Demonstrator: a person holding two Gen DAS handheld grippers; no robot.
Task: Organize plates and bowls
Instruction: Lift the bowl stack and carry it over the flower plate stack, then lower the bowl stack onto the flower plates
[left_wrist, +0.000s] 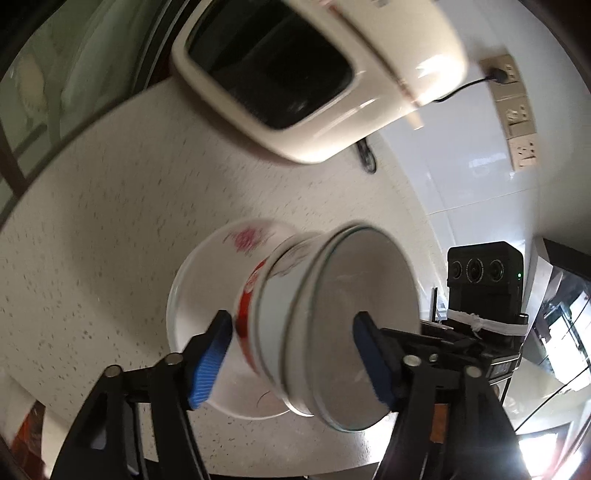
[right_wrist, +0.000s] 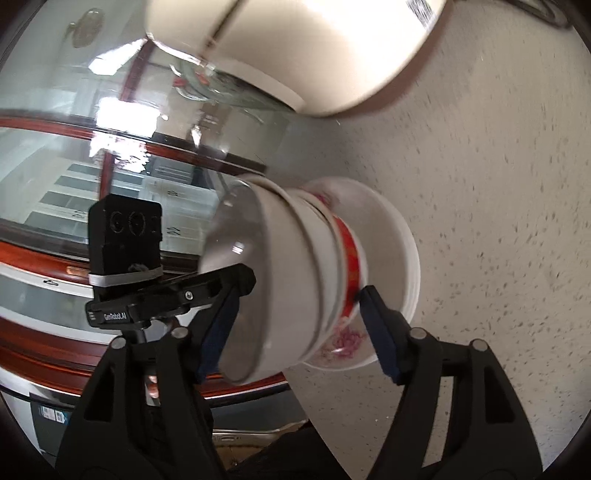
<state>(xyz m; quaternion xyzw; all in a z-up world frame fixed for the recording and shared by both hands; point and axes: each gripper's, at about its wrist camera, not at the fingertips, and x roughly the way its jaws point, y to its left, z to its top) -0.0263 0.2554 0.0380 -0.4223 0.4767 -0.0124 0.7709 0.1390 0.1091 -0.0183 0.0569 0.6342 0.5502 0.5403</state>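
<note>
The left claw (left_wrist: 291, 354) straddles a stack of bowls (left_wrist: 332, 325), its blue pads (left_wrist: 208, 363) spread to either side; whether they press on the stack or stand just clear is not plain, since the picture is blurred. The right claw (right_wrist: 295, 332) brackets the same stack of bowls (right_wrist: 295, 280) from the opposite side, its pads likewise wide, and contact there cannot be told either. The stack sits between the fingers of both claws on a white plate (left_wrist: 192, 295) with a pink flower print, and one bowl low in the stack carries a red band (left_wrist: 245, 306). The plate rests on a pale speckled counter (left_wrist: 110, 221). Beyond the left claw stands a cream appliance (left_wrist: 314, 74) with a dark window, its black cord (left_wrist: 465, 86) plugged into a wall socket (left_wrist: 504, 70) on white tile. To the left of the right claw runs a glass pane (right_wrist: 74, 166) framed in red-brown wood.
</note>
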